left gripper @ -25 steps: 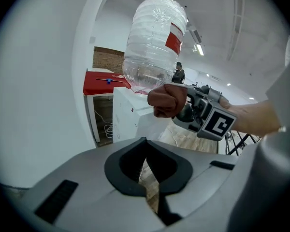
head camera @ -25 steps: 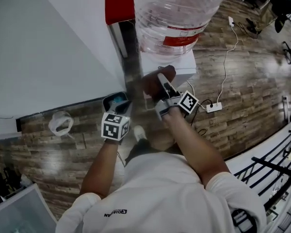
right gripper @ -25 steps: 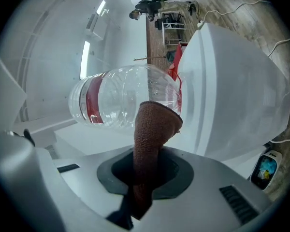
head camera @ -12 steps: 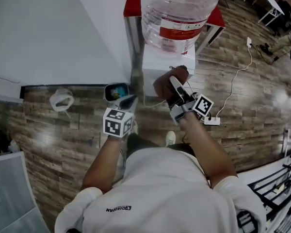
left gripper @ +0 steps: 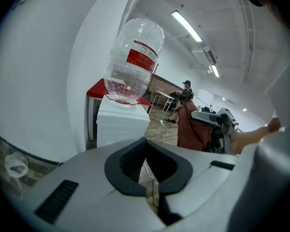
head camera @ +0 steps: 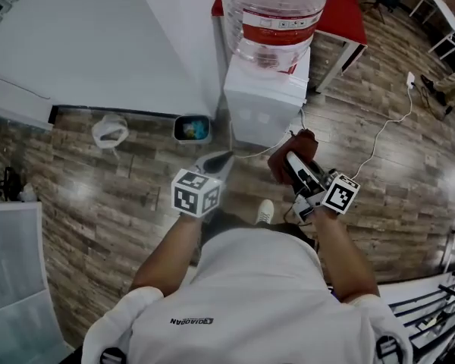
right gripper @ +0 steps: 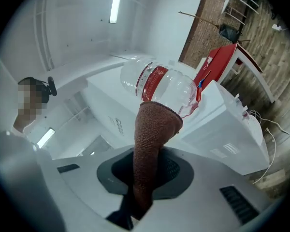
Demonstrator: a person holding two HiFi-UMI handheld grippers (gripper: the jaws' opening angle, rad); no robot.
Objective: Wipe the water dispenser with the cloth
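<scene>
The white water dispenser [head camera: 267,97] stands against the wall with a clear bottle [head camera: 277,14] upside down on top. My right gripper [head camera: 294,167] is shut on a brown cloth [head camera: 284,156] and hangs in front of the dispenser, a little below its base in the head view and apart from it. In the right gripper view the cloth [right gripper: 152,139] sticks up out of the right gripper [right gripper: 147,164] toward the bottle [right gripper: 159,88]. My left gripper [head camera: 218,162] is shut and holds nothing, left of the dispenser's front. The left gripper [left gripper: 146,142] faces the dispenser [left gripper: 121,124].
A small bin [head camera: 191,129] with blue contents stands left of the dispenser, and a white bag [head camera: 110,131] lies further left. A red table [head camera: 343,17] is behind on the right. A white cable [head camera: 390,131] runs over the wooden floor. A person's shoe [head camera: 264,212] shows below.
The view has drawn back from the dispenser. Both grippers have come away from it toward the person, and the cloth in the right gripper is now off the dispenser's front.
</scene>
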